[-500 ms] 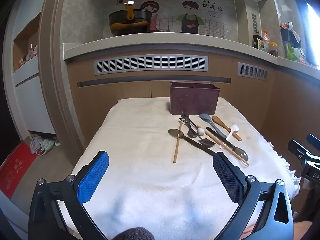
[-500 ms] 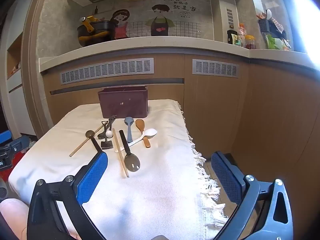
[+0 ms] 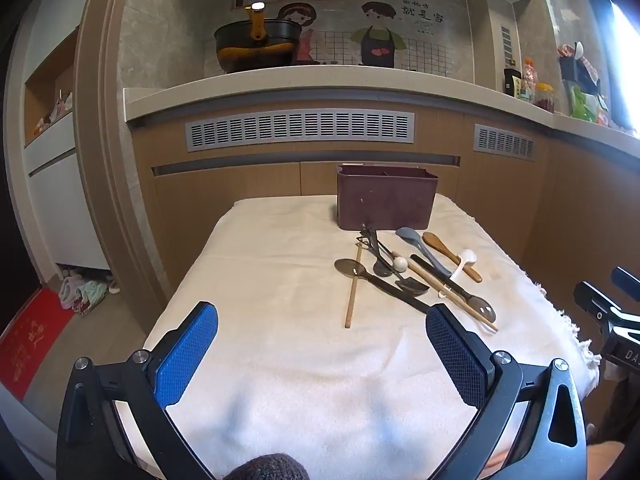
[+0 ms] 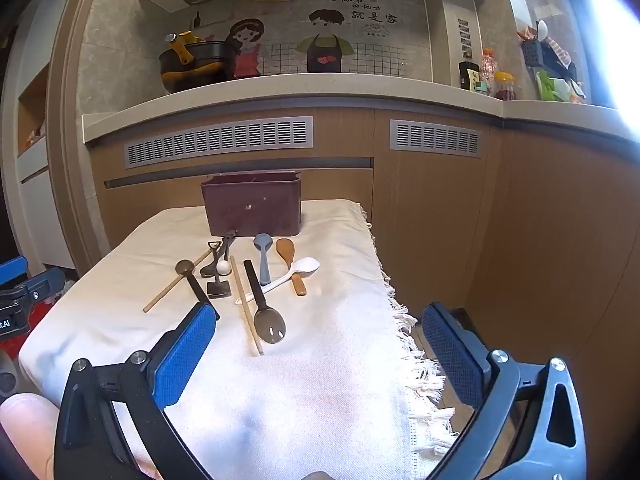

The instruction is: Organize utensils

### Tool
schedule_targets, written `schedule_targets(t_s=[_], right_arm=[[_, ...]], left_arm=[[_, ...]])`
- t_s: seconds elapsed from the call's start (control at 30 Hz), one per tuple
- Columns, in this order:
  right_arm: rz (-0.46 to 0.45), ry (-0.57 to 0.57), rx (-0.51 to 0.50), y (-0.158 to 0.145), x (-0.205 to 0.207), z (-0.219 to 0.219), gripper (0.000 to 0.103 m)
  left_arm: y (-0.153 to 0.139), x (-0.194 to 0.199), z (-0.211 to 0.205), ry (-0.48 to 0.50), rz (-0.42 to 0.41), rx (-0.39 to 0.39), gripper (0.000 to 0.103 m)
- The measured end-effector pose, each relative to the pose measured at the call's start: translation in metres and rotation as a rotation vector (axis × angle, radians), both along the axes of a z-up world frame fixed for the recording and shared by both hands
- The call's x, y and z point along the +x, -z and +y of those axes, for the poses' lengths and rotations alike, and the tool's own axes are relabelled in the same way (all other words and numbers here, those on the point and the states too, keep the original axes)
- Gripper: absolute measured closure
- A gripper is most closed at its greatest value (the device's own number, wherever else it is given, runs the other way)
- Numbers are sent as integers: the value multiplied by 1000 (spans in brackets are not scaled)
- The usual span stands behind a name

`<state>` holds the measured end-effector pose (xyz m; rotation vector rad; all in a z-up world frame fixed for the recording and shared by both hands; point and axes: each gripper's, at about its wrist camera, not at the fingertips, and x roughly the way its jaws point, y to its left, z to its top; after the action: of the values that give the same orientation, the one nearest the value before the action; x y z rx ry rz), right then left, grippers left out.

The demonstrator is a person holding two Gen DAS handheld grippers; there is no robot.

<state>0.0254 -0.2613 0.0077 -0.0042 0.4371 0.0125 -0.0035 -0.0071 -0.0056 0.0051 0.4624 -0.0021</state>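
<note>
Several utensils lie loose on a cream cloth [image 3: 280, 360] in front of a dark maroon utensil box [image 3: 386, 202] [image 4: 252, 204]: a grey spoon [image 4: 263, 256], a wooden spoon [image 4: 290, 264], a white spoon [image 4: 296, 270], a black-handled spoon [image 4: 264, 308], chopsticks [image 4: 246, 306] [image 3: 353, 286] and dark metal pieces [image 3: 384, 264]. My left gripper [image 3: 320, 356] is open and empty above the cloth's near part. My right gripper [image 4: 316, 356] is open and empty, near the cloth's fringed right edge.
The table stands against a wooden counter front with vent grilles [image 3: 300, 130]. A black and yellow pot [image 3: 256, 46] sits on the counter above. The cloth's fringe [image 4: 416, 360] hangs over the right table edge. A red mat [image 3: 28, 344] lies on the floor at left.
Both grippers have stayed nearly still; the views are almost the same. No utensil has moved.
</note>
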Motion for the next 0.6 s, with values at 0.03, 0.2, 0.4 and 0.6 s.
schedule_targets(t_s=[0.03, 0.2, 0.4, 0.6], right_arm=[[3, -1, 4, 0, 1, 0, 0], [8, -2, 10, 0, 1, -1, 0], [5, -4, 5, -1, 1, 1, 0], [11, -12, 8, 0, 2, 2, 0]], left_arm=[[0, 0, 0, 0, 0, 0, 0], [-1, 4, 0, 7, 9, 3, 0], [1, 6, 1, 9, 16, 3, 0], [2, 8, 0, 10, 21, 4, 0]])
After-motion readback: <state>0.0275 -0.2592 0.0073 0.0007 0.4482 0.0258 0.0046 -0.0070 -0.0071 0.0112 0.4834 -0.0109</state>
